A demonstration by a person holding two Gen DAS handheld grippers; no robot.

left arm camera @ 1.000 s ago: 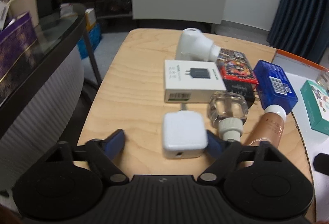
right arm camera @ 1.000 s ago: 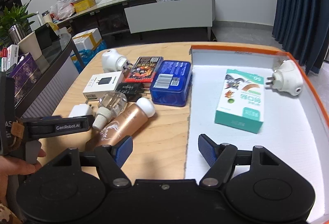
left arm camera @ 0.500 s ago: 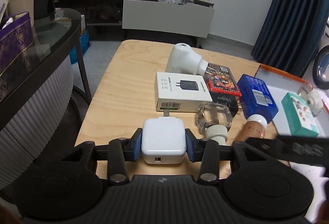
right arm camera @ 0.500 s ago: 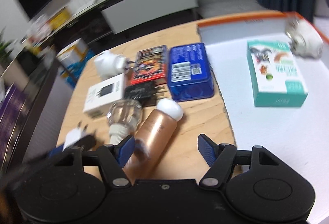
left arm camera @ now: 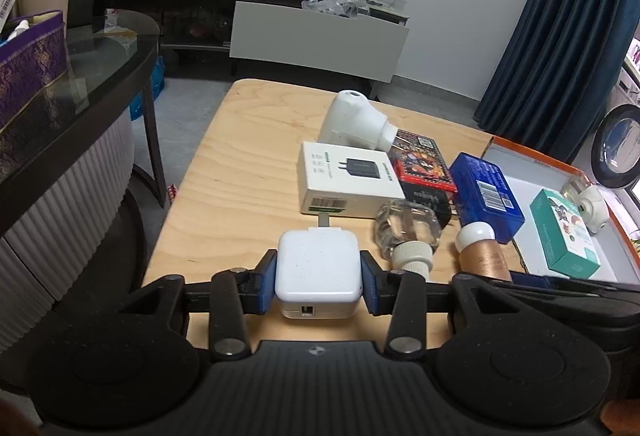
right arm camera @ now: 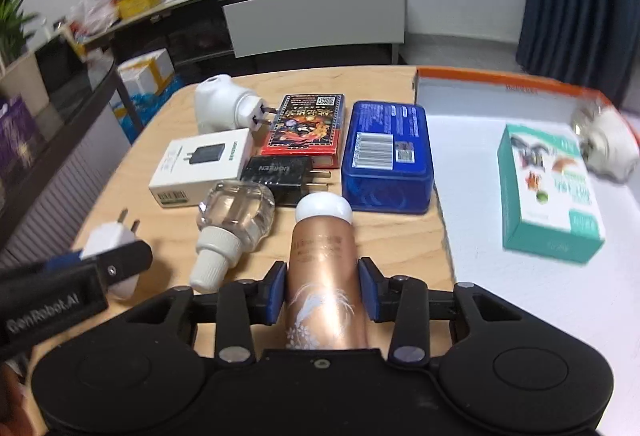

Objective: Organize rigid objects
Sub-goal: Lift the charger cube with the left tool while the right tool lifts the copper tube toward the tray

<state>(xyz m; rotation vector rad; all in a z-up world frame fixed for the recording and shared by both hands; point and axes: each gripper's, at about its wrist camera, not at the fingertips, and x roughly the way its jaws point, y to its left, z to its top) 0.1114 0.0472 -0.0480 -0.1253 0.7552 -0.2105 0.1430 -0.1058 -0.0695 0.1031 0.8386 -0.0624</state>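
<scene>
My left gripper point(left arm camera: 318, 282) is shut on a white square charger point(left arm camera: 318, 272) at the near left of the wooden table point(left arm camera: 240, 172); the charger also shows in the right wrist view point(right arm camera: 112, 240). My right gripper point(right arm camera: 322, 292) is shut on a copper bottle with a white cap point(right arm camera: 322, 260), lying on the table beside the white tray point(right arm camera: 500, 196) with an orange rim. The bottle also shows in the left wrist view point(left arm camera: 480, 256).
On the table lie a clear glass bottle point(right arm camera: 234, 216), a white charger box point(right arm camera: 202, 166), a black plug point(right arm camera: 280, 172), a red card box point(right arm camera: 308, 124), a blue box point(right arm camera: 388, 152) and a white plug-in device point(right arm camera: 224, 108). The tray holds a teal box point(right arm camera: 548, 188) and a white device point(right arm camera: 608, 140).
My left gripper closed on the white charger. My right gripper moved left from the tray edge and closed around the copper bottle.
</scene>
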